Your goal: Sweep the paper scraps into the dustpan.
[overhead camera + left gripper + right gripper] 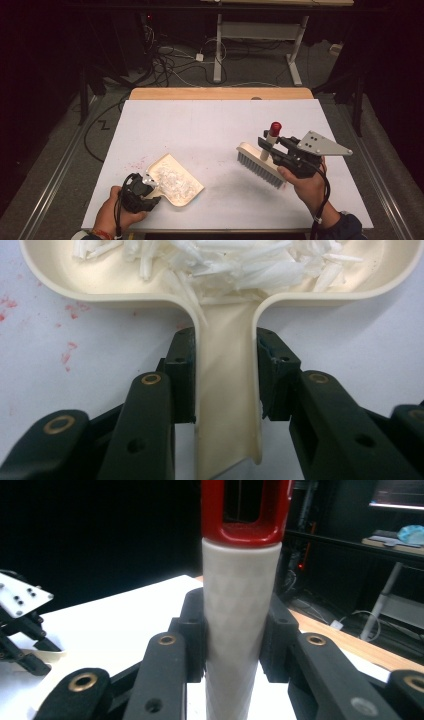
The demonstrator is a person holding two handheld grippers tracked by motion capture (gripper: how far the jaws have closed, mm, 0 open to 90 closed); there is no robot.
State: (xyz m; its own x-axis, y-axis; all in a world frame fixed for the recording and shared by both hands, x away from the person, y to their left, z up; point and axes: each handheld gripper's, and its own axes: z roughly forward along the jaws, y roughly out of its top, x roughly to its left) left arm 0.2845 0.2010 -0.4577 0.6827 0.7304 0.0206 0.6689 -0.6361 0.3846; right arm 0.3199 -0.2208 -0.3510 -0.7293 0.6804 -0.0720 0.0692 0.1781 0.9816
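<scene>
Item 1, nearest edge, left: my left hand with the left gripper. Its jaws are clamped on the handle of the dustpan, one jaw on each side wall of the handle, as the left gripper view shows. A cable runs back from the gripper along my wrist.

Item 2: the dustpan, cream, lying flat on the table, its handle toward me, its open mouth pointing away and to the left. It holds a heap of white shreds; in the left gripper view the shreds lie against the back wall and a few spill into the handle channel.

Item 3: faint red specks on the white table top just left of the dustpan.

Item 4, right: my right hand with the right gripper, grey plate on top. Its jaws are closed around the white handle of the brush, below its red end. The handle stands nearly upright; the bristles point down toward the table, well apart from the dustpan. I cannot tell whether they touch the surface.

Item 5, far: the wooden strip at the table's far edge, then a floor with loose cables and the legs of a desk.
</scene>
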